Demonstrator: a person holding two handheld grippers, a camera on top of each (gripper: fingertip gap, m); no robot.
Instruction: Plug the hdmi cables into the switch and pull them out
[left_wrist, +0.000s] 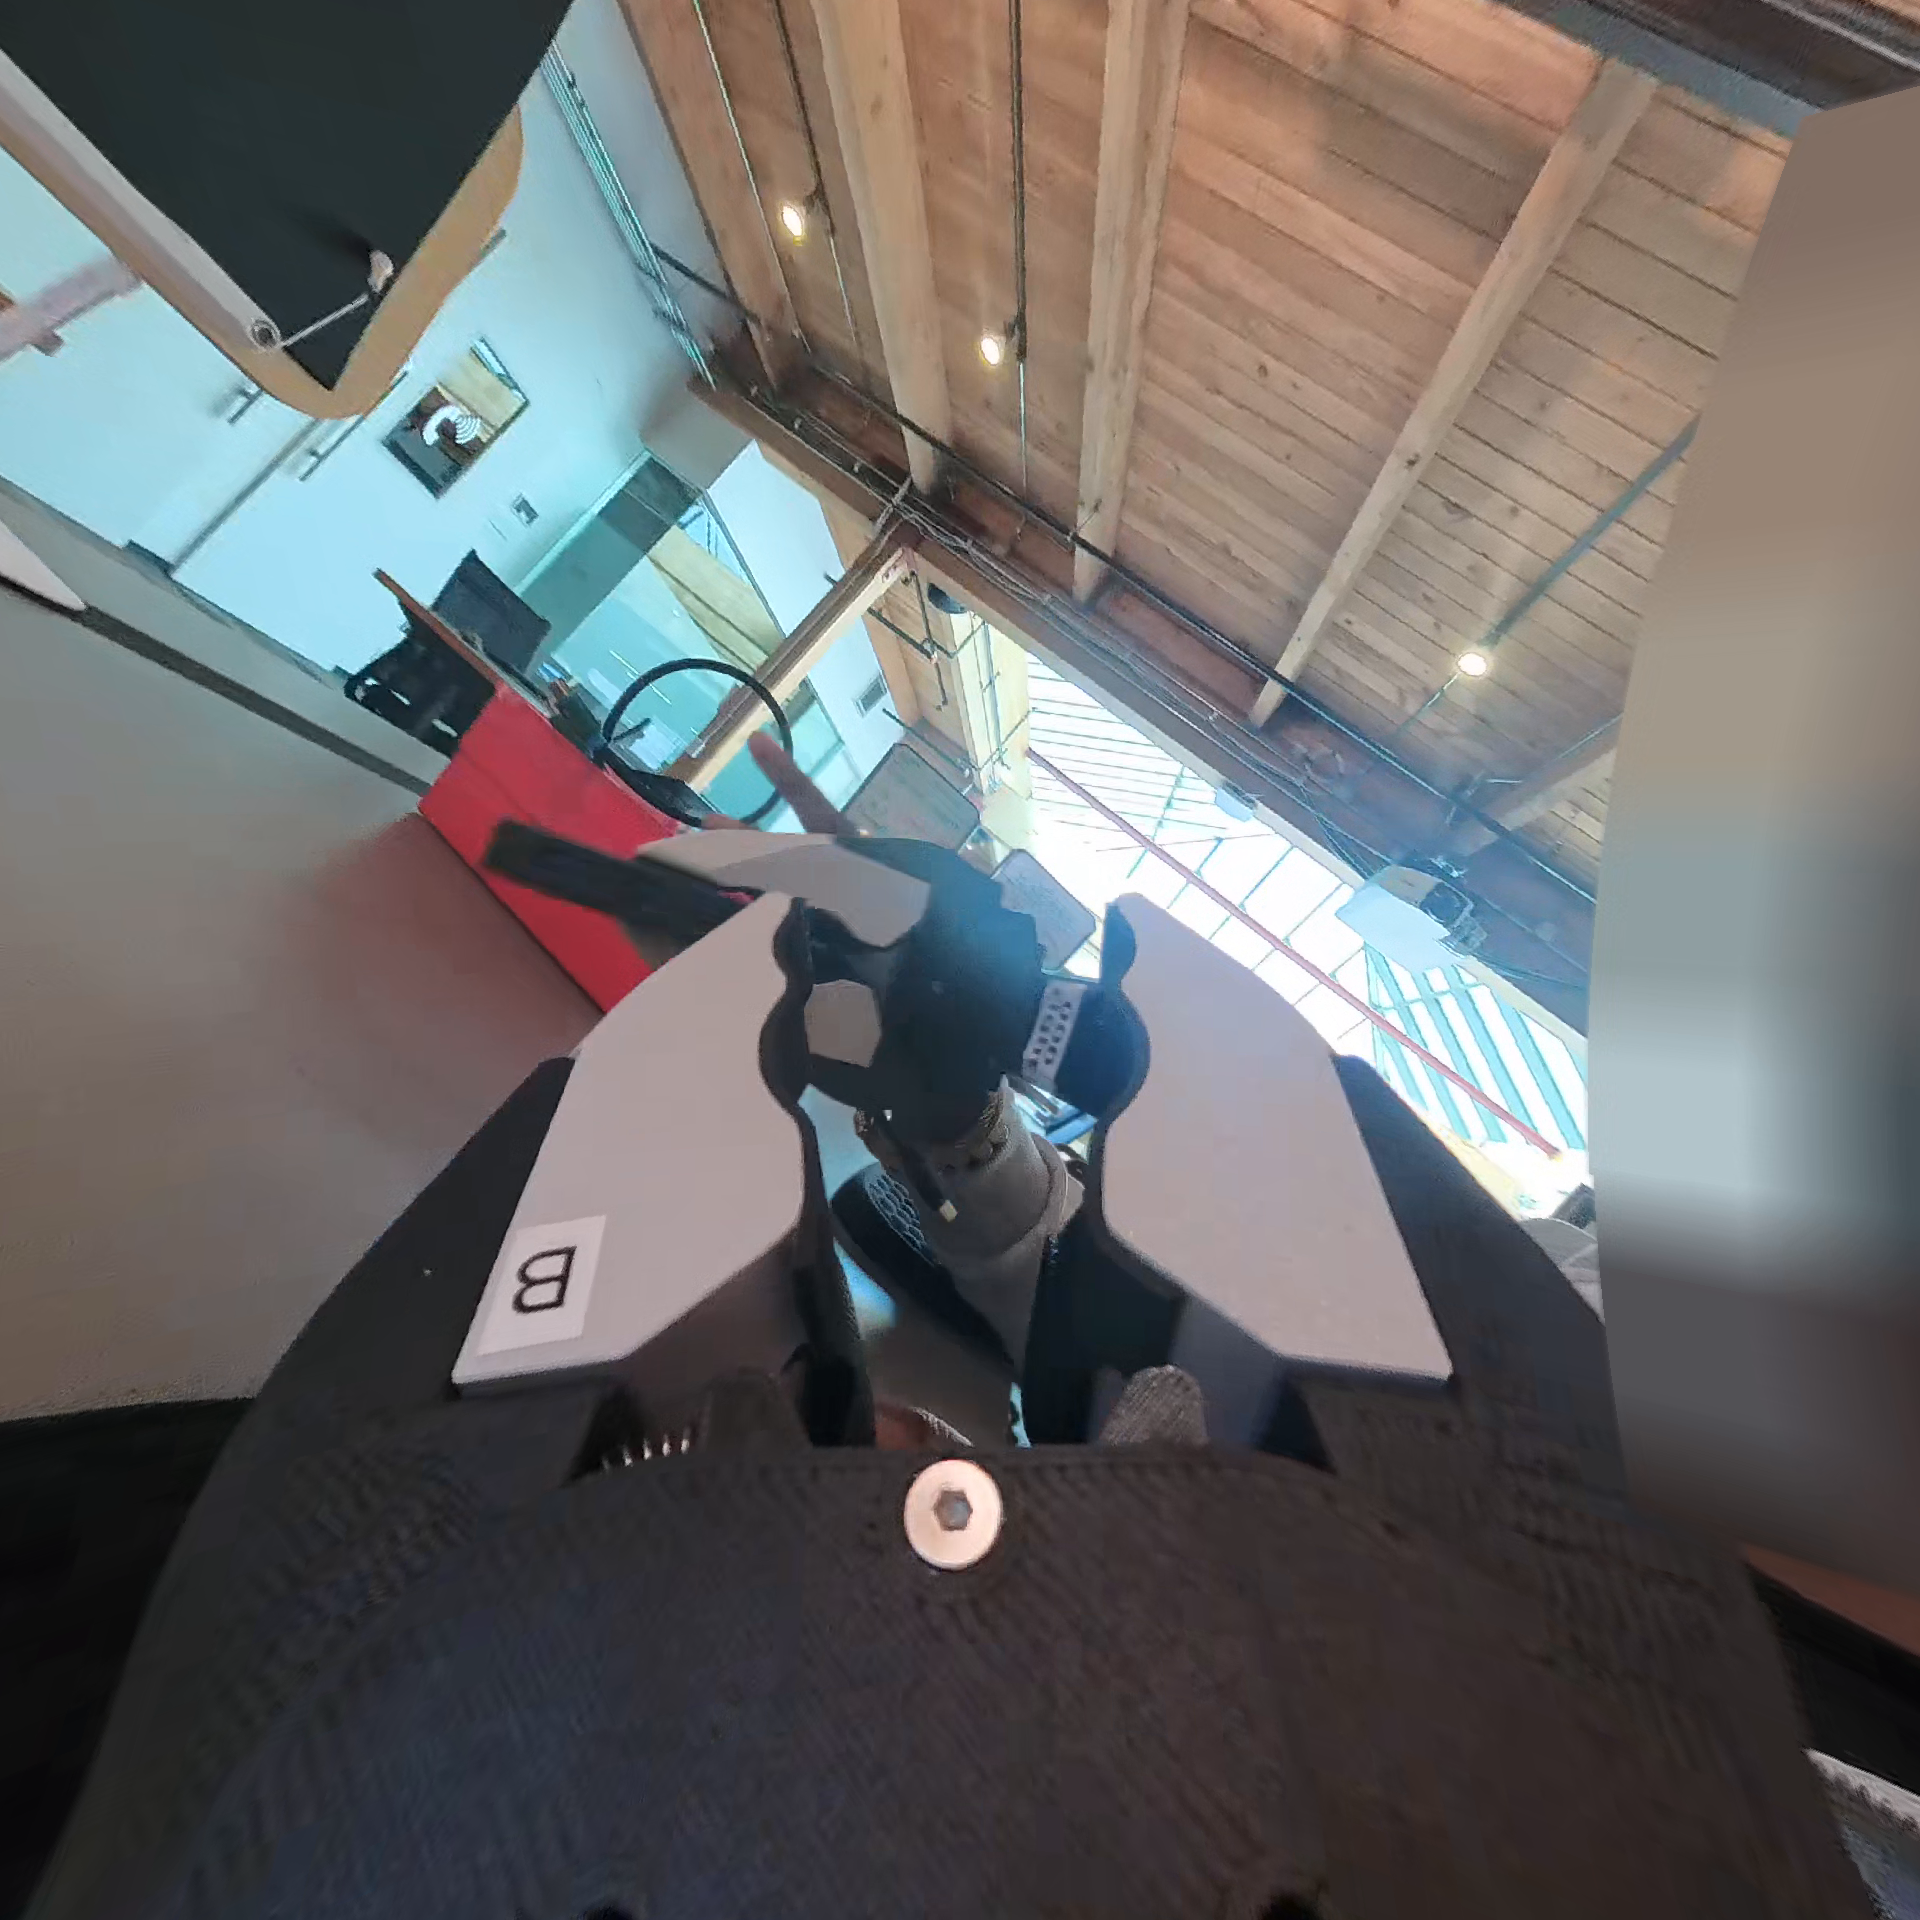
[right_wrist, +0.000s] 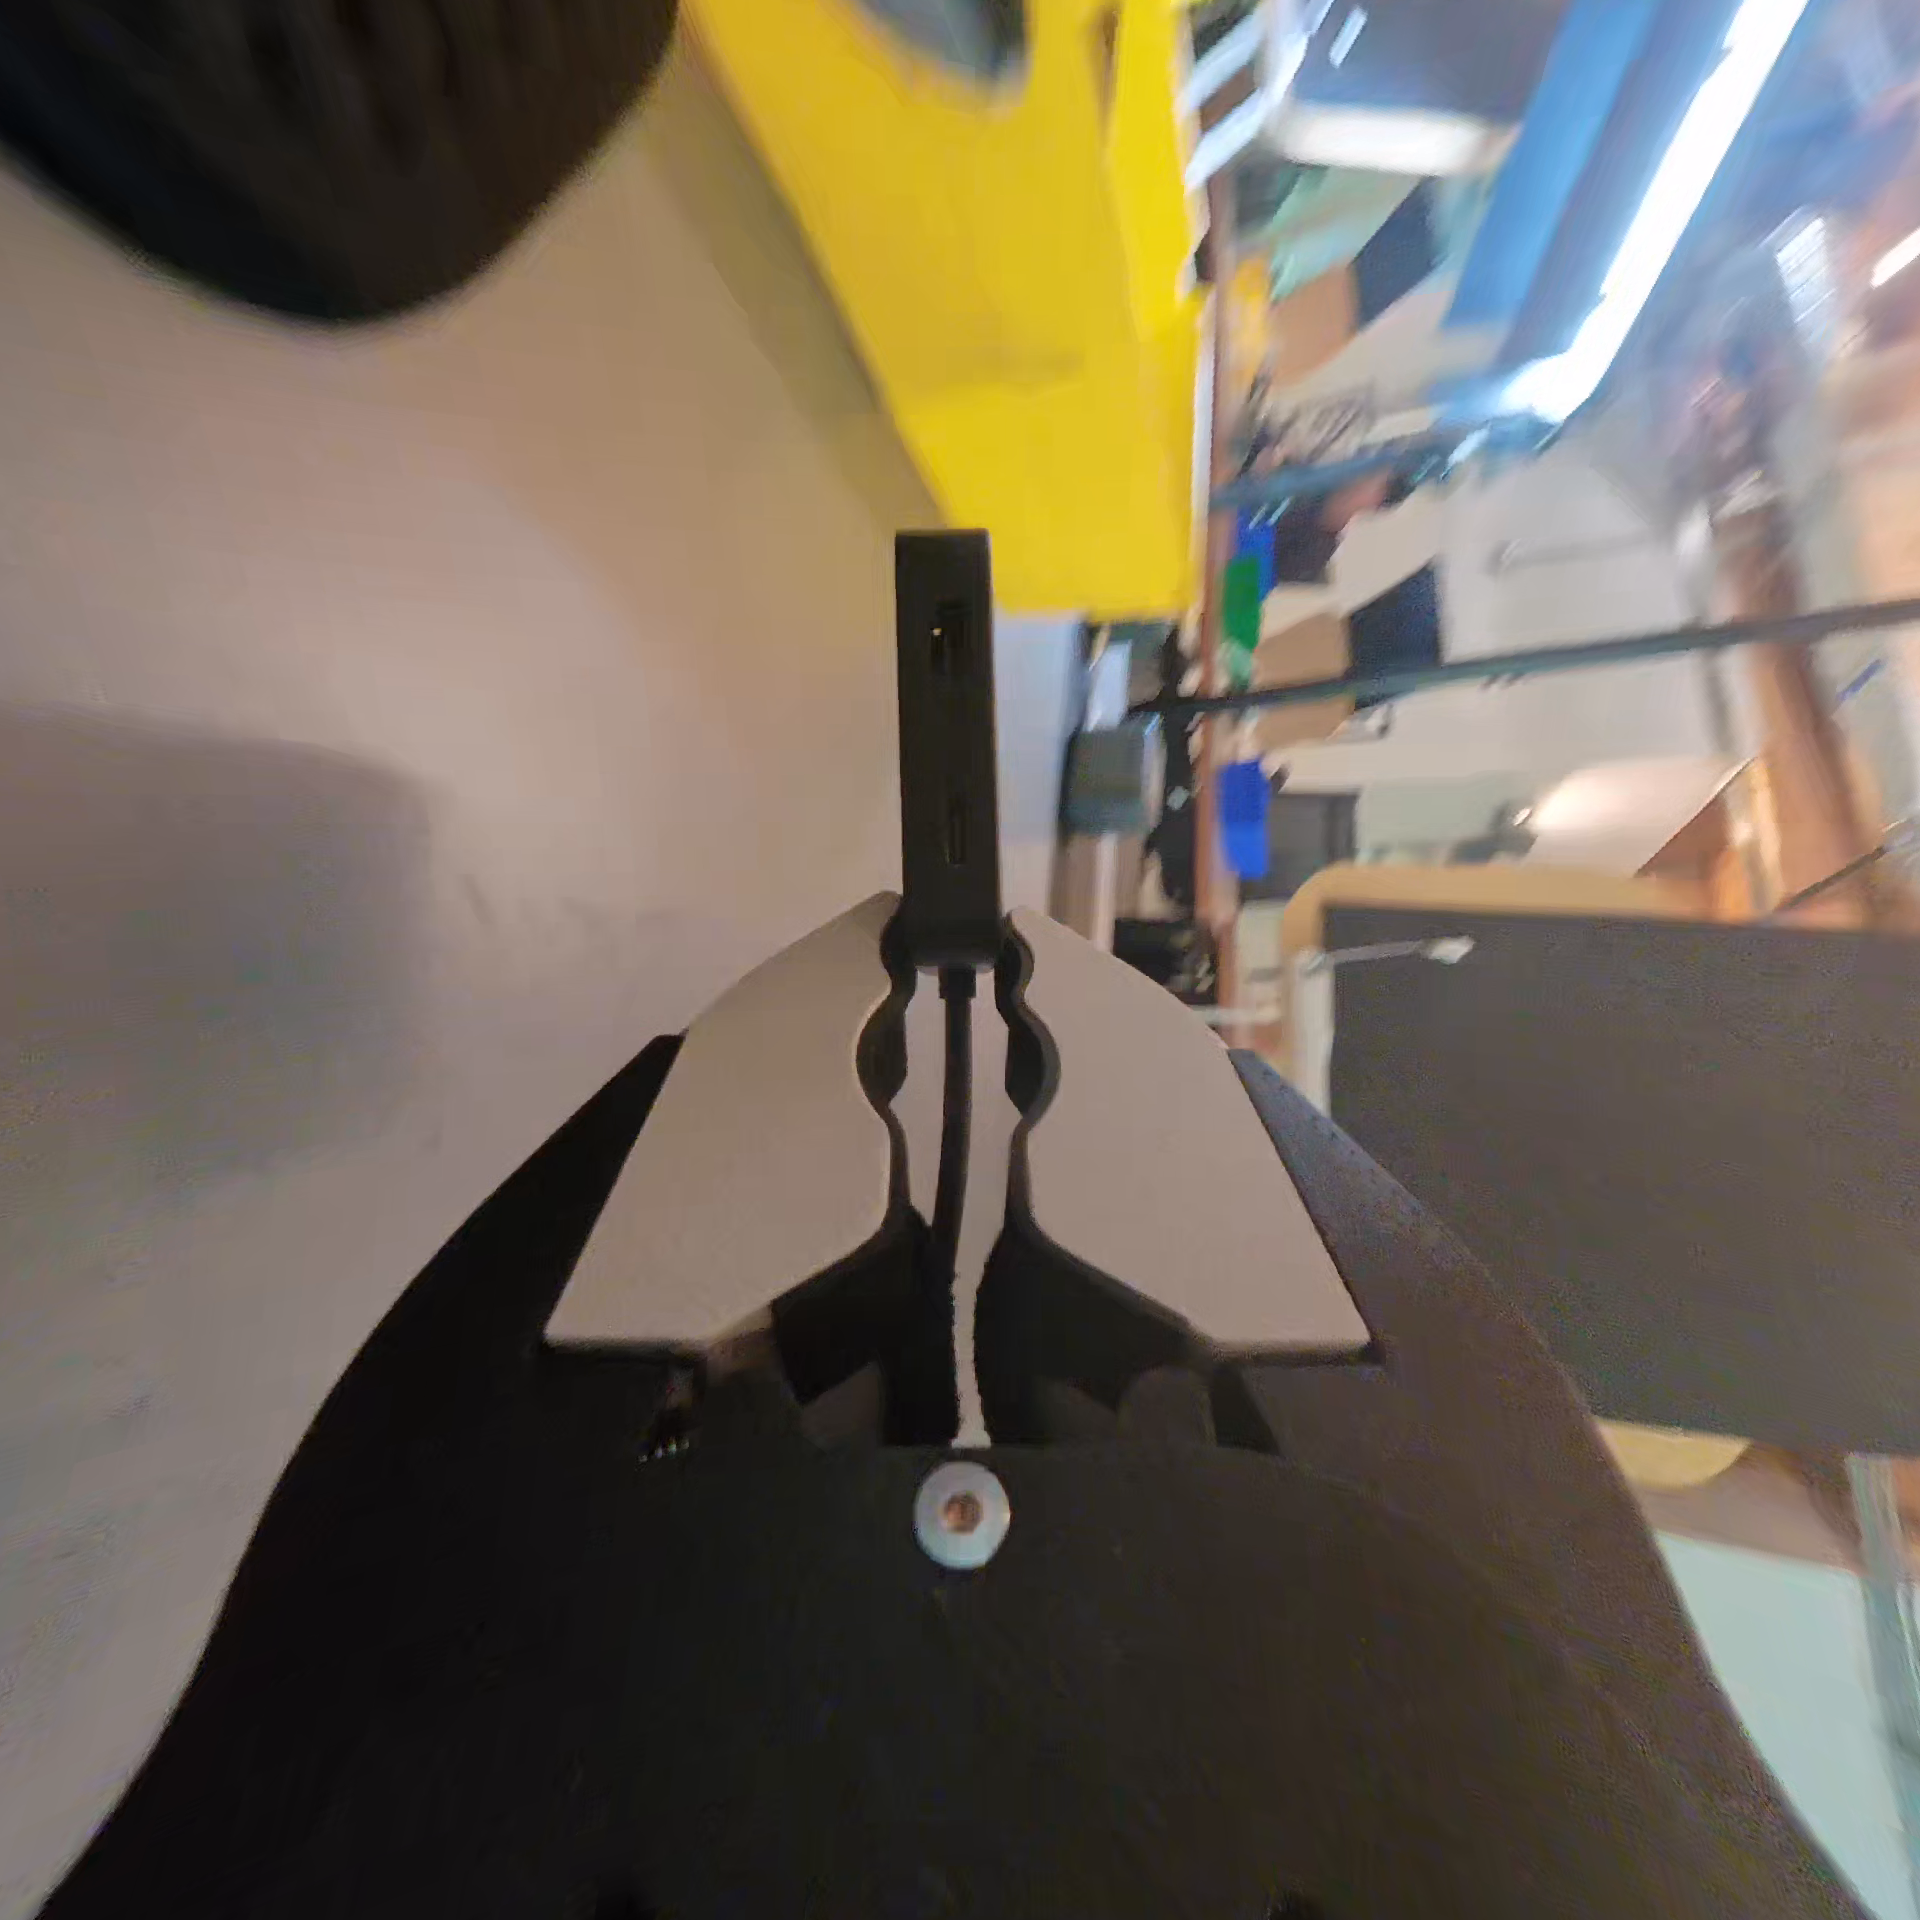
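Wood-plank ceiling (left_wrist: 1247, 312) overhead in the left wrist view. Pale bench (right_wrist: 416, 727) and yellow panel (right_wrist: 1018, 312) behind in the right wrist view, background badly blurred.

Right gripper (right_wrist: 951, 914): fingers pinching the switch (right_wrist: 945, 727) at its cabled end. Held up off the bench, edge-on. Pigtail cable (right_wrist: 954, 1091) trailing back between the fingers. Two side ports in sight, both apparently empty.

Left gripper (left_wrist: 945, 914): fingers spread, pinching nothing, aimed toward the right gripper farther off. Black cable loop (left_wrist: 696, 686) beyond the switch, ends out of sight.

Likely failure points:
- Grip at one end only, so probably pivoting or slipping under an insertion push on the far port.
- No plug in the left fingers yet. Risk of fetching one with the switch drifting off-axis meanwhile.
- Skewed plug entry, then jamming or scraping the port.
- Pigtail snagging in the finger notches, tugging the switch loose.
- Pull-out without a firm counter-hold, dragging the switch out of the pinch.
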